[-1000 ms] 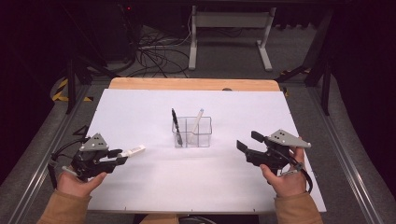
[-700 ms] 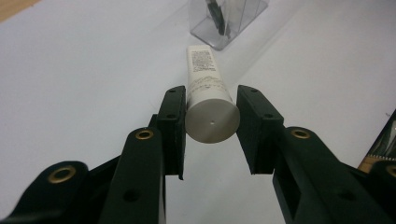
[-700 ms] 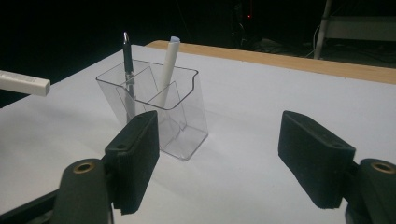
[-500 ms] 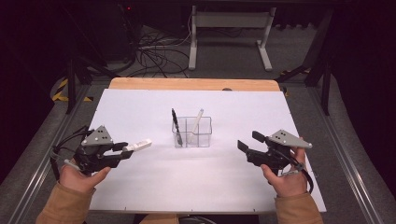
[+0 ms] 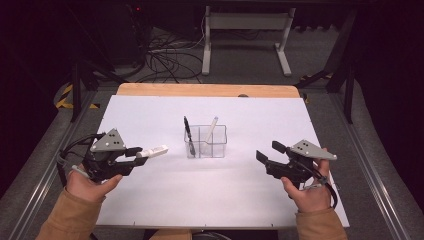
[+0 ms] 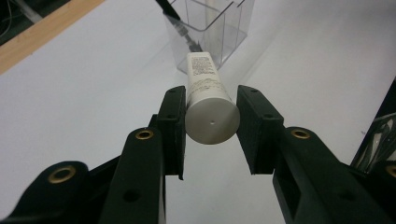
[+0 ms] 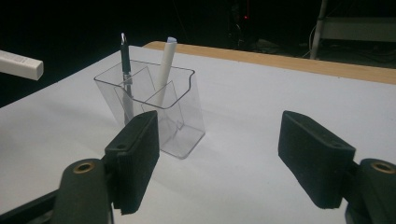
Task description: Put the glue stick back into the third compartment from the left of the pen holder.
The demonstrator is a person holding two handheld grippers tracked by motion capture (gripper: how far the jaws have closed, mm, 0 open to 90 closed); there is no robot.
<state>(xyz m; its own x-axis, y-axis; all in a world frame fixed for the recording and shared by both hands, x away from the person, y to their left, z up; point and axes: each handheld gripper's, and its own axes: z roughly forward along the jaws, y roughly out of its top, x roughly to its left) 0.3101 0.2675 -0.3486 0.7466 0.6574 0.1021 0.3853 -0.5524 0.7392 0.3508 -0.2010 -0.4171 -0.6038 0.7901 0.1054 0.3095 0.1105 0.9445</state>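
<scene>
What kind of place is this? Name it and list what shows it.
Probably a lab or workshop set up for recording. A white-covered table stands on grey carpet, loose cables lie on the floor behind it, and a metal stand sits against a dark backdrop.

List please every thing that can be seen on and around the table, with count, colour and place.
white tube: 1, white, held off the table in the left tongs
clear holder: 1, transparent, table middle
black pen: 1, black, holder's left compartment
white pen: 1, white, holder's back compartment
table: 1, white top, wooden far edge
cables: several, dark, floor behind
right tongs: 1, black, open, right of holder
hands: 2, brown sleeves, near edge
</scene>
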